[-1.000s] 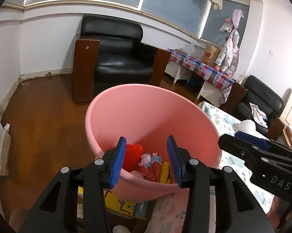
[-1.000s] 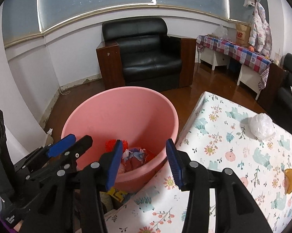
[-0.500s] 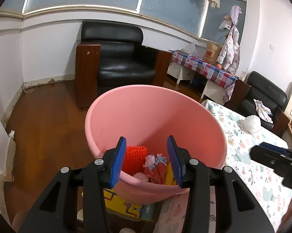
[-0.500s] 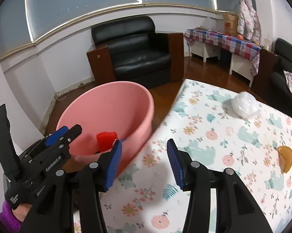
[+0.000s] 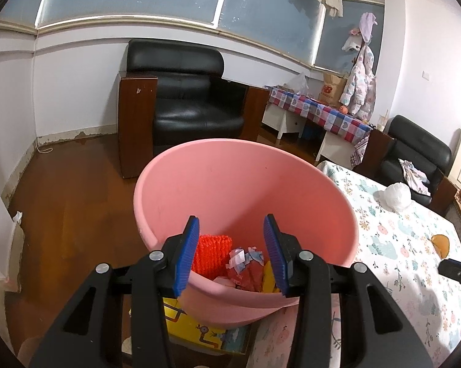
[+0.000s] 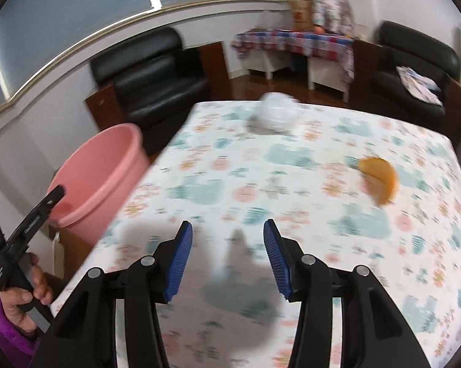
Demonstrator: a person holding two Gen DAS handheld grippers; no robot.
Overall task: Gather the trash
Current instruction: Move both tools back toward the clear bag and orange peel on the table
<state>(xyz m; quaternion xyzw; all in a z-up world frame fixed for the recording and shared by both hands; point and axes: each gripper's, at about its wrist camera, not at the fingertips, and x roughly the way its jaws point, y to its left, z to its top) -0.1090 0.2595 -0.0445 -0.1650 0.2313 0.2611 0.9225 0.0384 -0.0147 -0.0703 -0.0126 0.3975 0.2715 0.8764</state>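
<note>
A pink basin [image 5: 245,190] stands off the table's left edge, holding red netting [image 5: 211,253] and crumpled wrappers [image 5: 245,263]; it also shows in the right wrist view [image 6: 98,178]. My left gripper [image 5: 232,253] is open and empty, hovering at the basin's near rim. My right gripper [image 6: 227,260] is open and empty above the floral tablecloth [image 6: 291,199]. A crumpled white plastic bag [image 6: 278,112] lies at the table's far side, also in the left wrist view [image 5: 396,195]. An orange peel [image 6: 379,178] lies to the right, also in the left wrist view [image 5: 440,243].
A black armchair [image 5: 187,98] stands behind the basin on the wooden floor [image 5: 62,208]. A yellow box [image 5: 200,328] lies under the basin. A side table with a checked cloth [image 5: 316,112] and a second black chair [image 5: 414,153] stand at the far right.
My right gripper has swung right, away from the basin and out over the table; its view is blurred. My left gripper has stayed at the basin's rim.
</note>
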